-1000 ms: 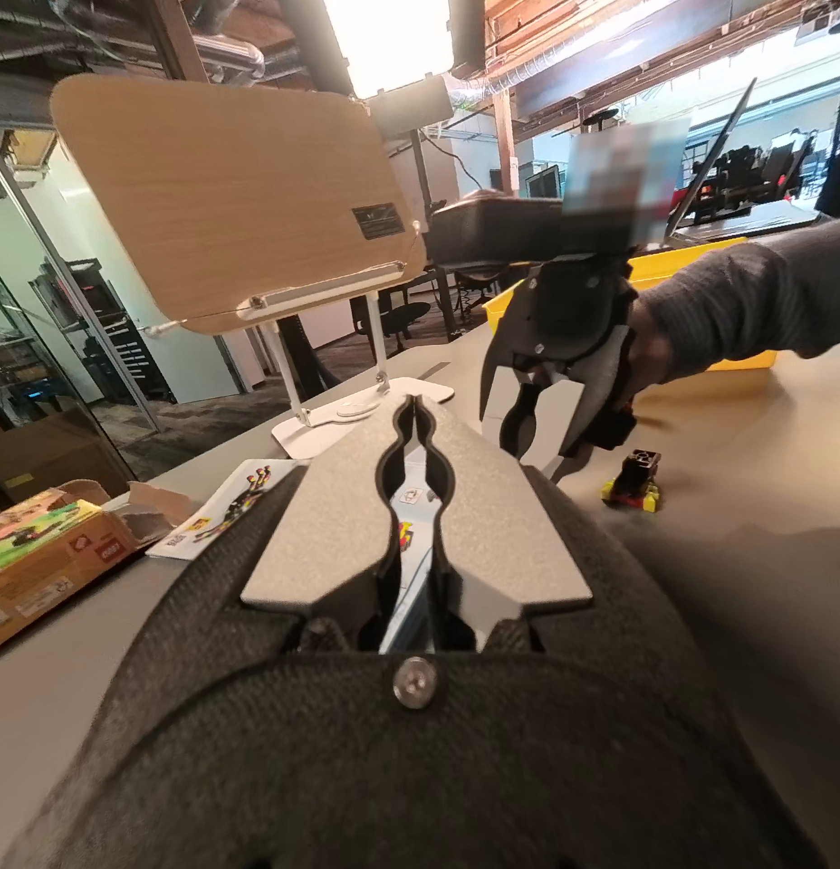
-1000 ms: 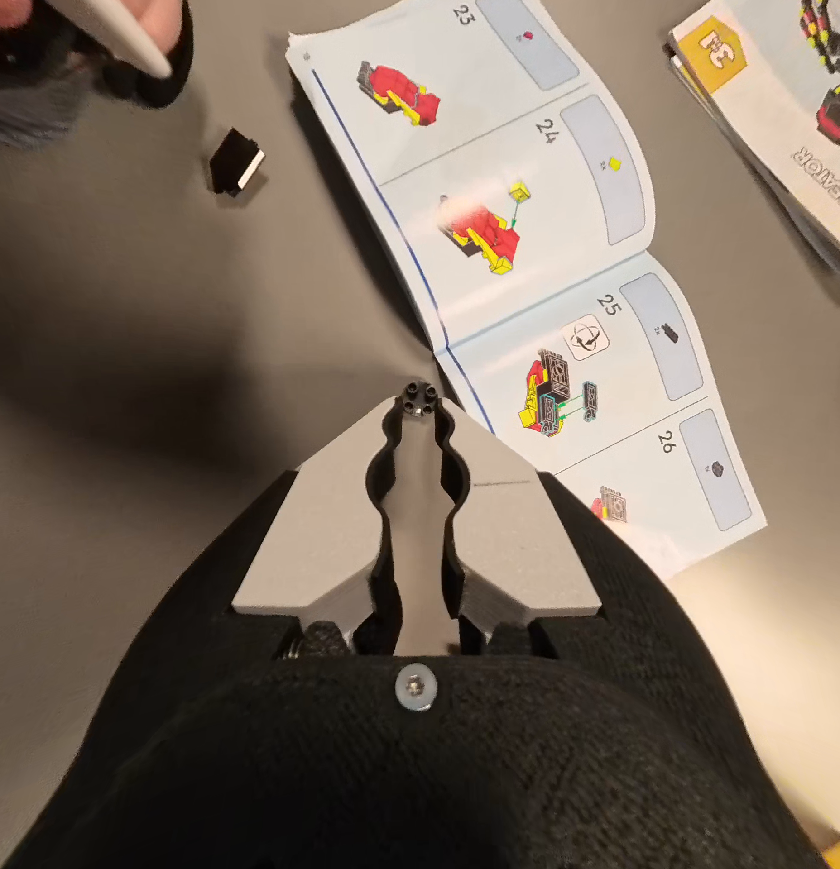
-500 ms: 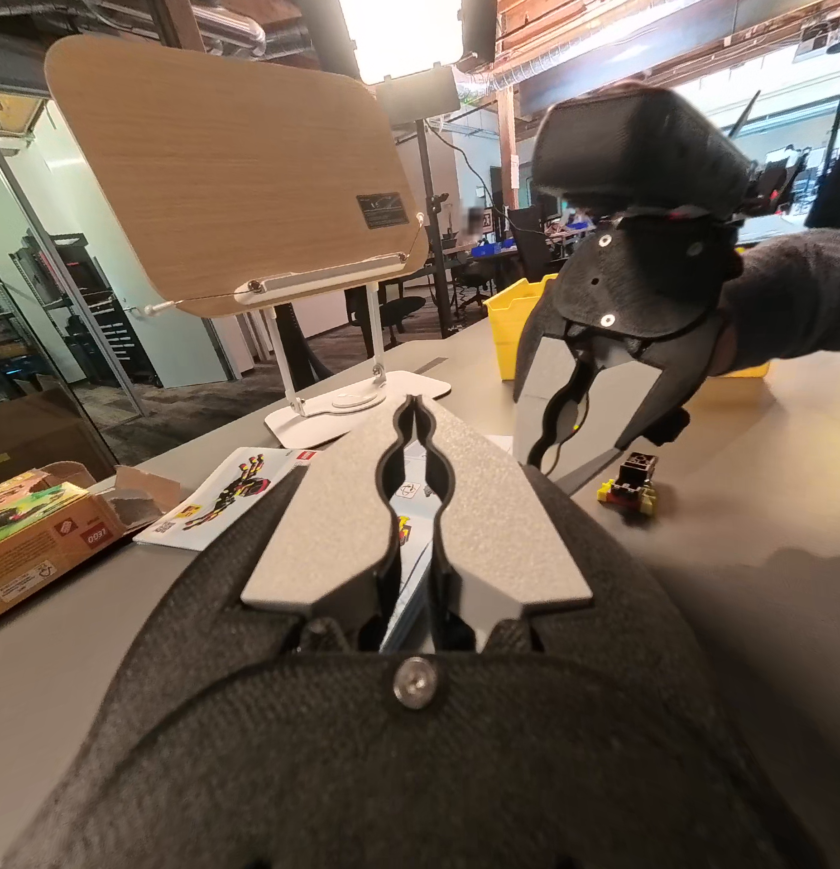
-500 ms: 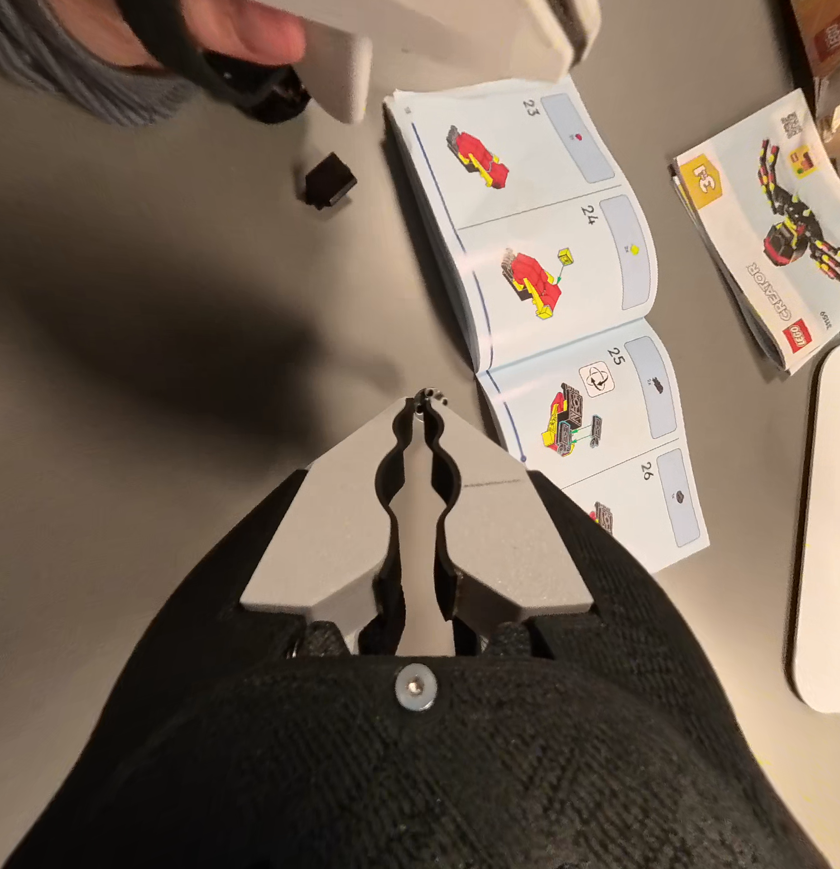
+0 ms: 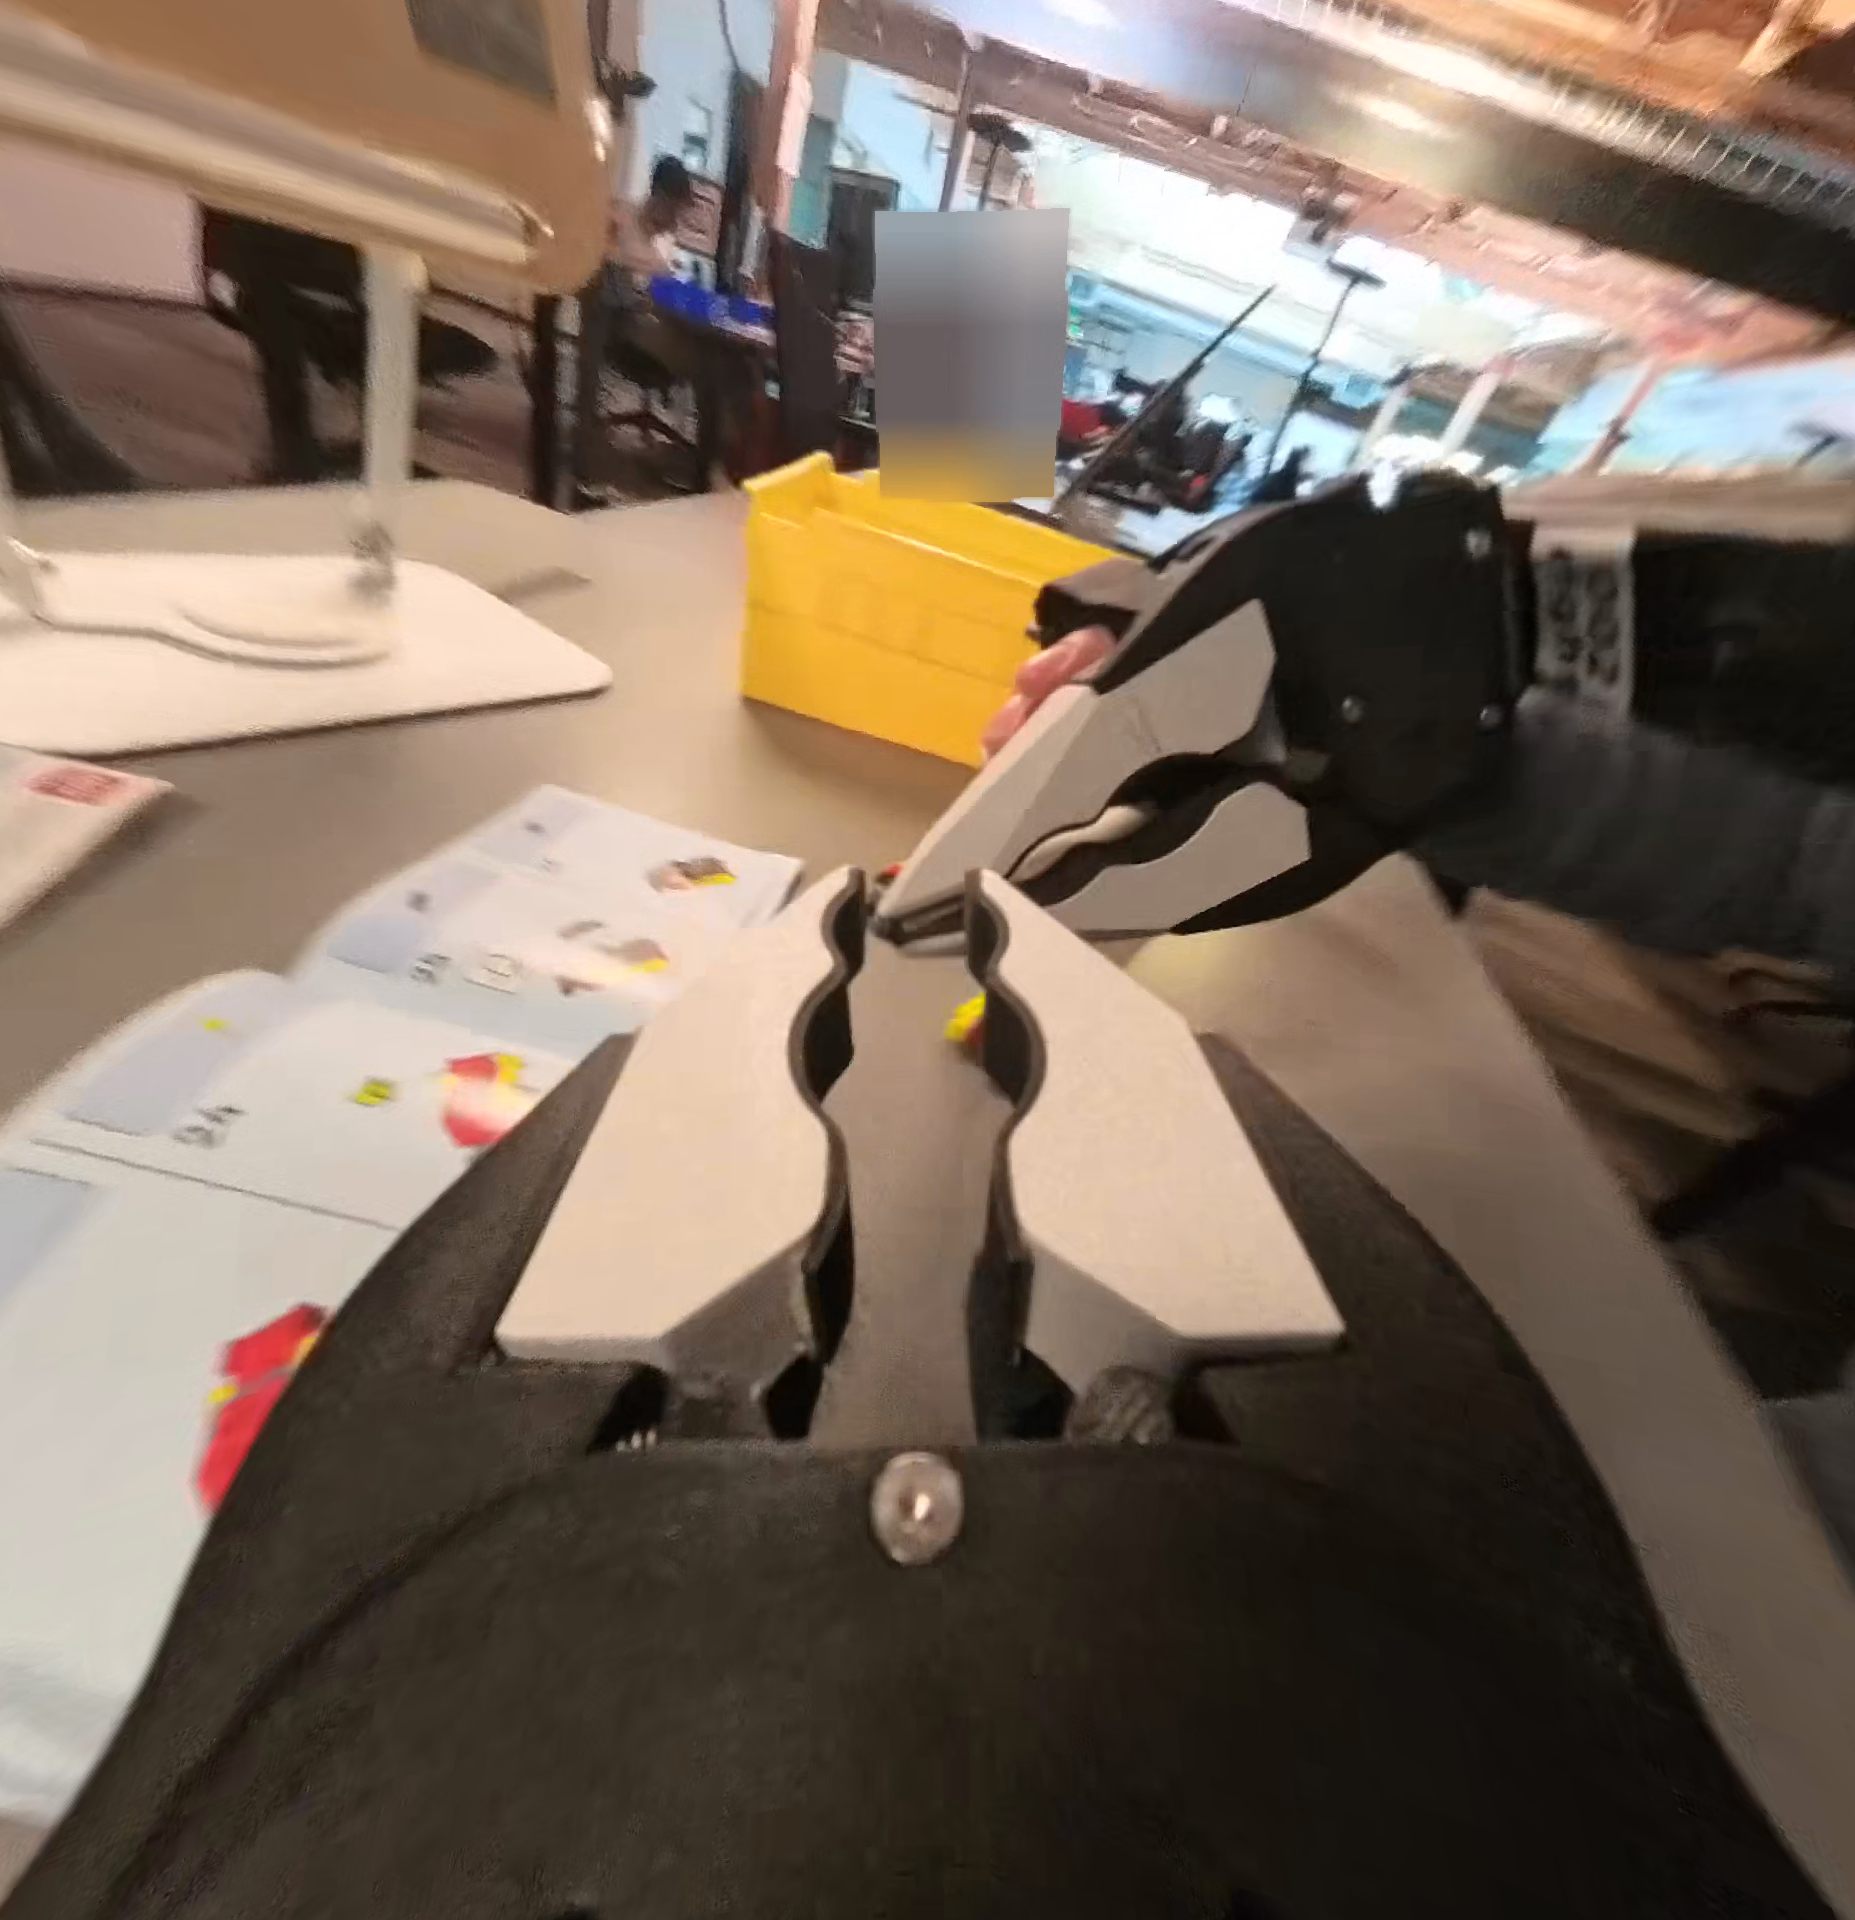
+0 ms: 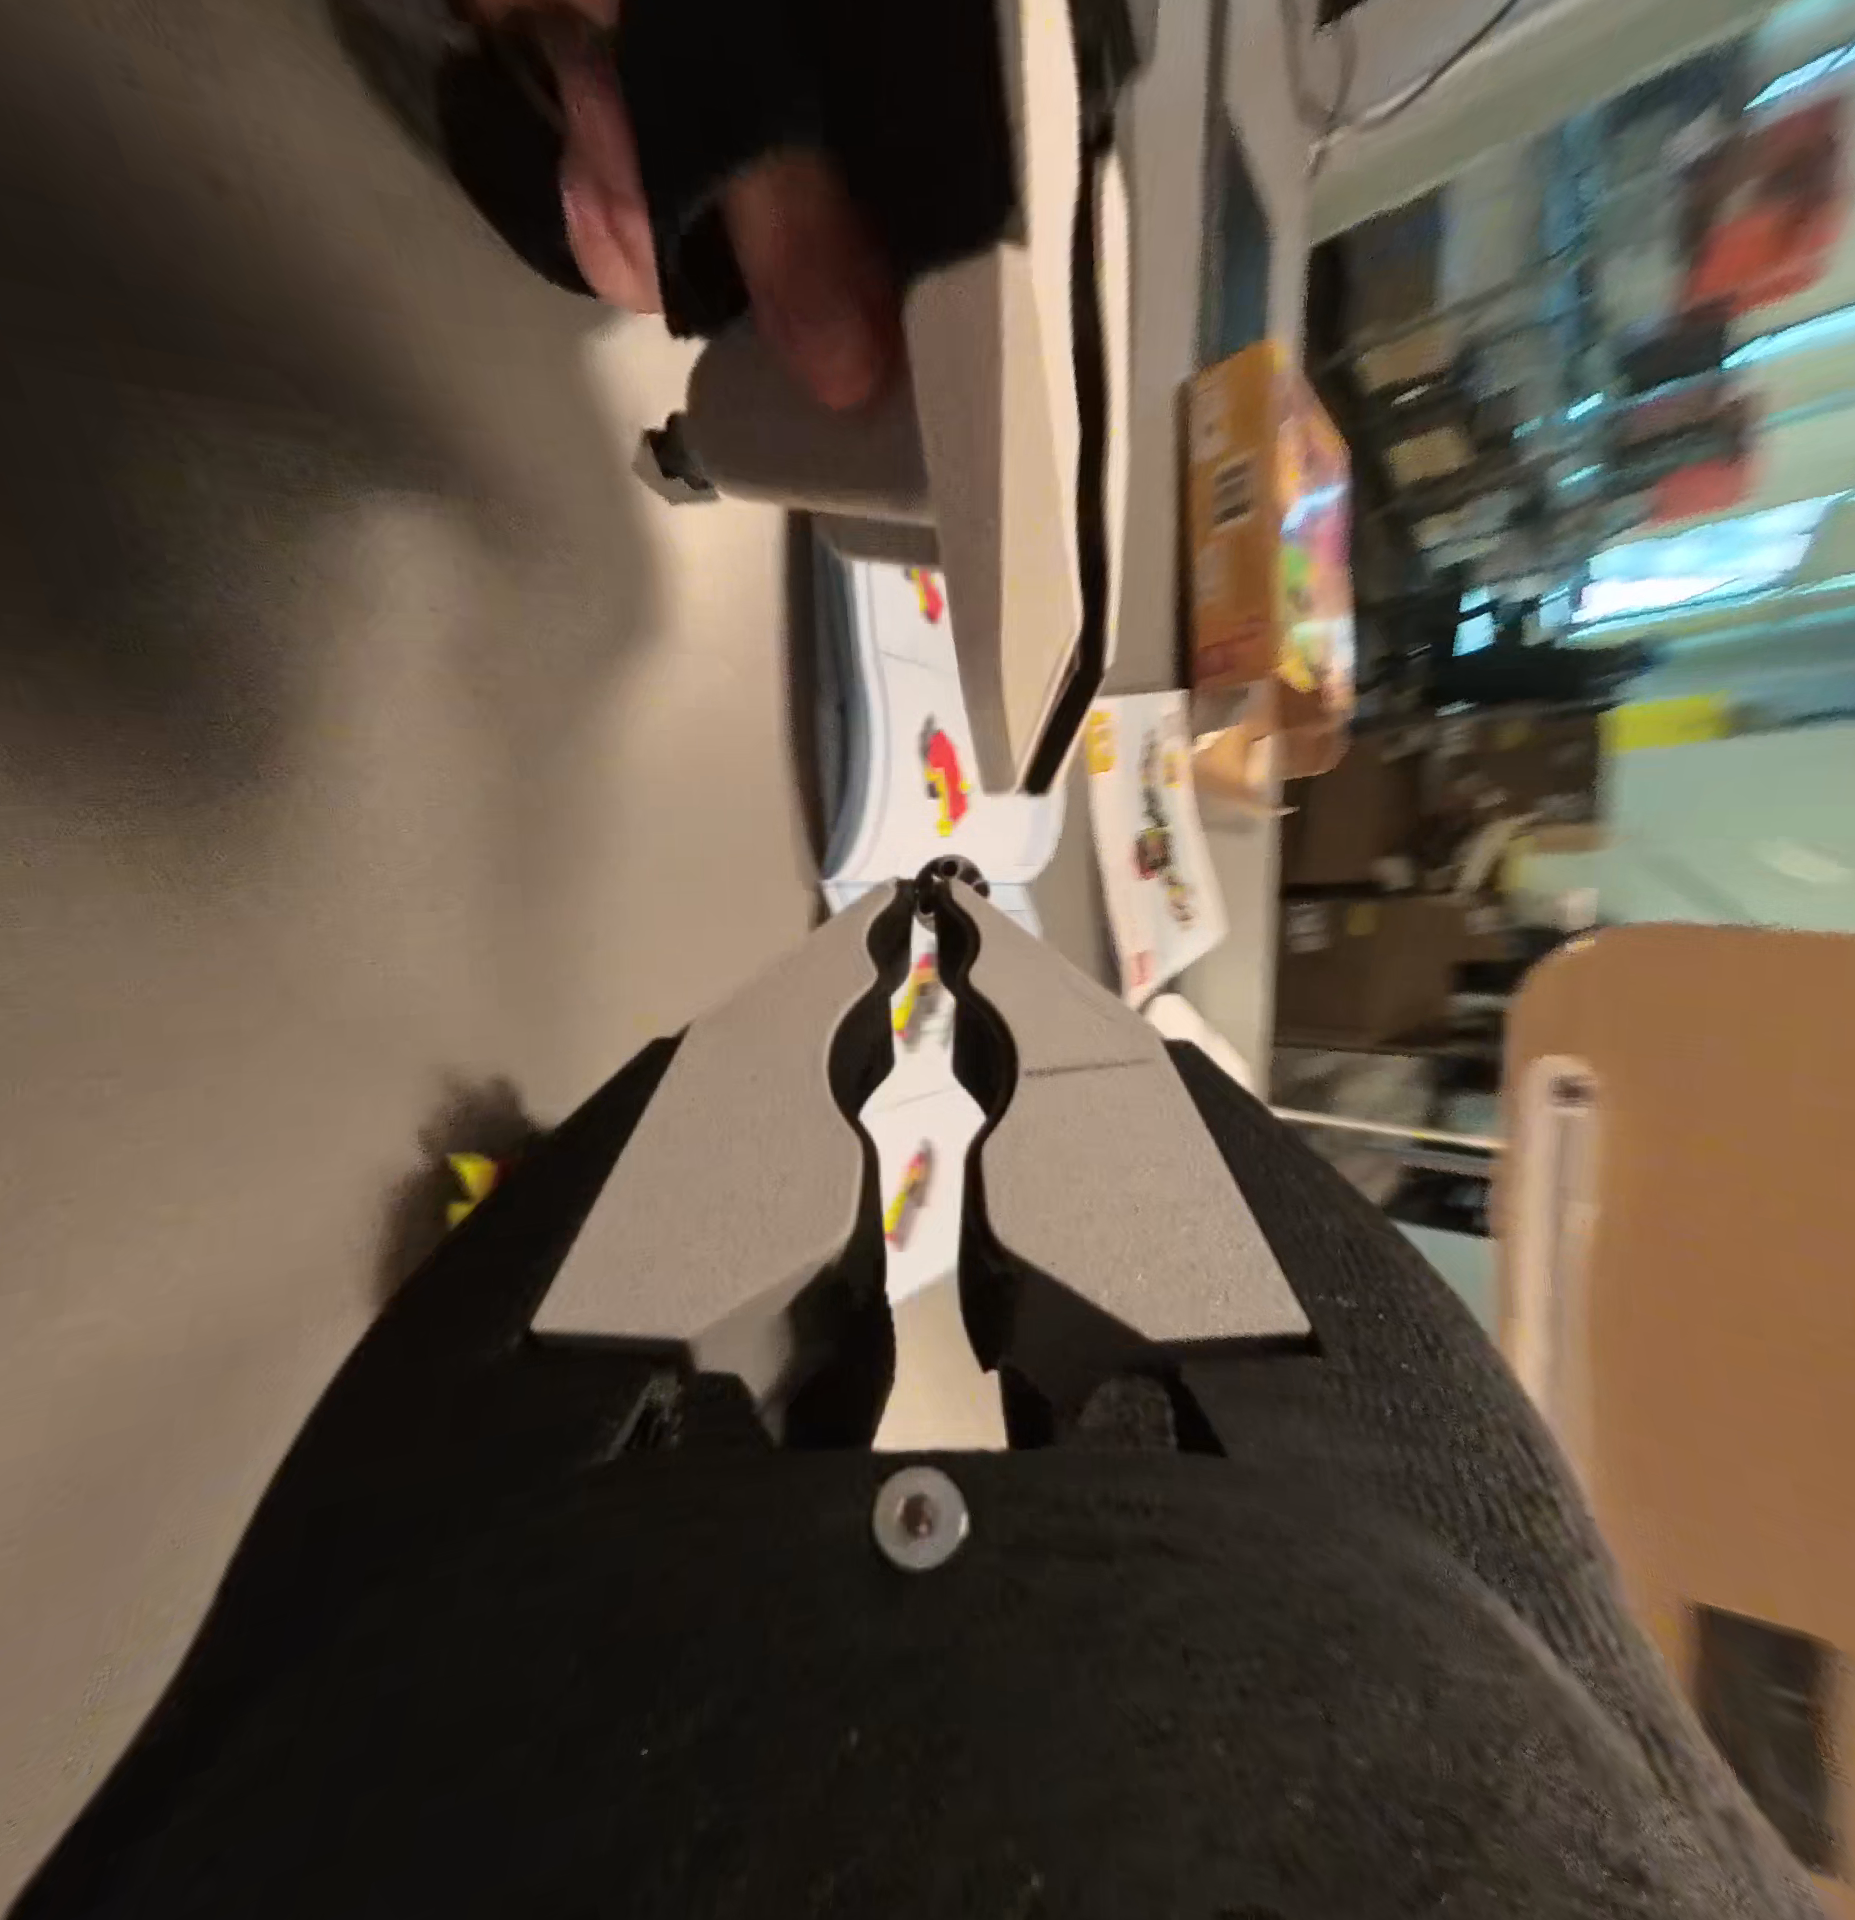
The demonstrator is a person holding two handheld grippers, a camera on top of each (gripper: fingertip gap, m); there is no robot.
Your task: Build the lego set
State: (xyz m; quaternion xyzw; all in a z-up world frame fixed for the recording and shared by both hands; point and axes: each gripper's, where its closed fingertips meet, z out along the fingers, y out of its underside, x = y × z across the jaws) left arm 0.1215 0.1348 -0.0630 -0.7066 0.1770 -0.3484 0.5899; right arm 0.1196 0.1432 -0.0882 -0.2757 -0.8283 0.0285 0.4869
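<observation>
My left gripper (image 5: 915,894) is open, its two grey fingers apart and nothing held between them. My right gripper (image 5: 892,920) comes in from the right, and its tip sits just beyond the left fingertips. In the right wrist view my right gripper (image 6: 944,899) is shut on a small black lego piece (image 6: 949,871) with round studs. The small red, yellow and black lego model (image 5: 964,1023) shows between the left fingers, mostly hidden. It also shows blurred on the table in the right wrist view (image 6: 471,1179). The left gripper (image 6: 684,468) and the hand holding it are at the top of that view.
An open instruction booklet (image 5: 331,1039) lies on the grey table (image 5: 694,748) at the left. A yellow bin (image 5: 881,623) stands behind. A wooden book stand with a white base (image 5: 227,644) is at the back left. A lego box (image 6: 1266,468) and a second booklet (image 6: 1151,831) lie beyond. Only a small space, under 4 cm, lies between the two pairs of fingers.
My left gripper has opened and swung right towards the model. My right gripper has rolled onto its side and brought the black piece to the left fingertips. Both views are now blurred.
</observation>
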